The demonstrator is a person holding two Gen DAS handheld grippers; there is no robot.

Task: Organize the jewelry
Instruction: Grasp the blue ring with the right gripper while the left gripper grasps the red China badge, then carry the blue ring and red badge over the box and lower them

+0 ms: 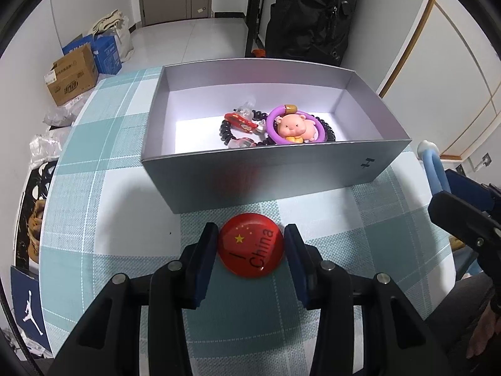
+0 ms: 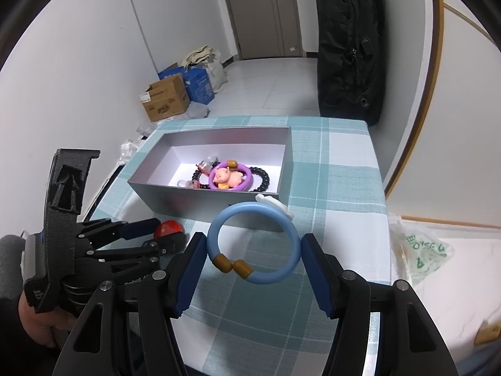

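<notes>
Left fingers (image 1: 216,244) grip the red badge (image 1: 251,246); right fingers (image 2: 310,250) clasp the blue bracelet (image 2: 253,242).

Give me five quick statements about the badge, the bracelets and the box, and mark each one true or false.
1. The red badge lies on the tablecloth between the fingers of the left tool. True.
2. The blue bracelet is already inside the grey box. False: it lies on the cloth in front of the box, between the fingers of the right tool.
3. A pink pig charm sits within the purple bracelet in the box. True.
4. The box has its lid on. False: it is open.
5. The dark bead bracelet lies outside the box. False: it is inside.
</notes>
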